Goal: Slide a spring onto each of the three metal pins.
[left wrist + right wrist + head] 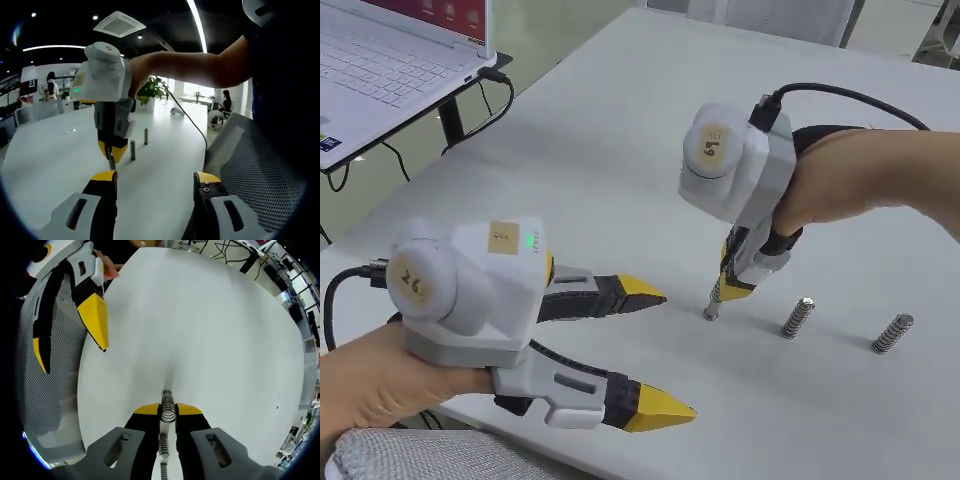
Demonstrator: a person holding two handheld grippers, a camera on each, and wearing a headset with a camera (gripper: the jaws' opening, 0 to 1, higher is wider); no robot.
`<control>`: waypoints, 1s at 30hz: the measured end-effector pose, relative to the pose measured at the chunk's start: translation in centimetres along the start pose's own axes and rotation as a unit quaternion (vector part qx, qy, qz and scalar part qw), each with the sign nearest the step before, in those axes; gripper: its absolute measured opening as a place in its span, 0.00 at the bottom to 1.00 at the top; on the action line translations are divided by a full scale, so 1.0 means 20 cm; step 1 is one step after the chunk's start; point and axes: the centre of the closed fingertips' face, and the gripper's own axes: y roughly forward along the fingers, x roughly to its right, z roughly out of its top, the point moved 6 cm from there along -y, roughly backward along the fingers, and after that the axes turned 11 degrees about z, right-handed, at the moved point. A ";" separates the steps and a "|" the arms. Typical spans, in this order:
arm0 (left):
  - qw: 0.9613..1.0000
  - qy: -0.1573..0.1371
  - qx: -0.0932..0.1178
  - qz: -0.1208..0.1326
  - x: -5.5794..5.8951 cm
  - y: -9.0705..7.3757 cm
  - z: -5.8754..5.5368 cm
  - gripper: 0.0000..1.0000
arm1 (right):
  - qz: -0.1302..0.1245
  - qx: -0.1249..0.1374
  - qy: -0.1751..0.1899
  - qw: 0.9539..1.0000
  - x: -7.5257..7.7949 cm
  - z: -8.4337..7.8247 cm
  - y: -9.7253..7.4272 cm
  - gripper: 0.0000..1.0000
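The right gripper (732, 288) points straight down at the table (620, 150), with its jaws closed narrow on a spring (712, 303). The spring's lower end touches the table, well in from the left edge. In the right gripper view the coils sit pinched between the 2 yellow tips. I cannot tell whether a pin runs inside them.

2 more springs stand in a row toward the right edge, the second spring (798, 317) near the held one and the third spring (892, 333) further along. Both lean slightly, and any pins in them are hidden by the coils. By my reading this is the last of the 3.

To finish the step well, I would keep the spring in line with its pin and press straight down without squeezing harder, since a tight pinch could jam the coils against the pin. I would open the jaws only once the spring is fully seated, then lift straight up so the tips do not snag it.

The left gripper (655, 350) hovers near the near edge with its jaws spread wide and holding nothing. It is best kept clear of the row.
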 end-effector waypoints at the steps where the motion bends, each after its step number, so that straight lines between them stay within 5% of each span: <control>1: 1.000 0.000 0.000 0.000 0.00 0.00 0.00 0.57 | 0.000 -0.001 0.000 1.000 0.00 0.00 0.01 0.09; 14: 1.000 0.002 0.000 0.000 0.00 0.00 -0.01 0.56 | 0.010 -0.003 0.017 1.000 0.02 -0.02 0.13 0.09; 30: 1.000 0.003 -0.001 -0.003 -0.01 0.00 -0.01 0.56 | 0.005 0.010 0.024 1.000 0.05 -0.02 0.14 0.13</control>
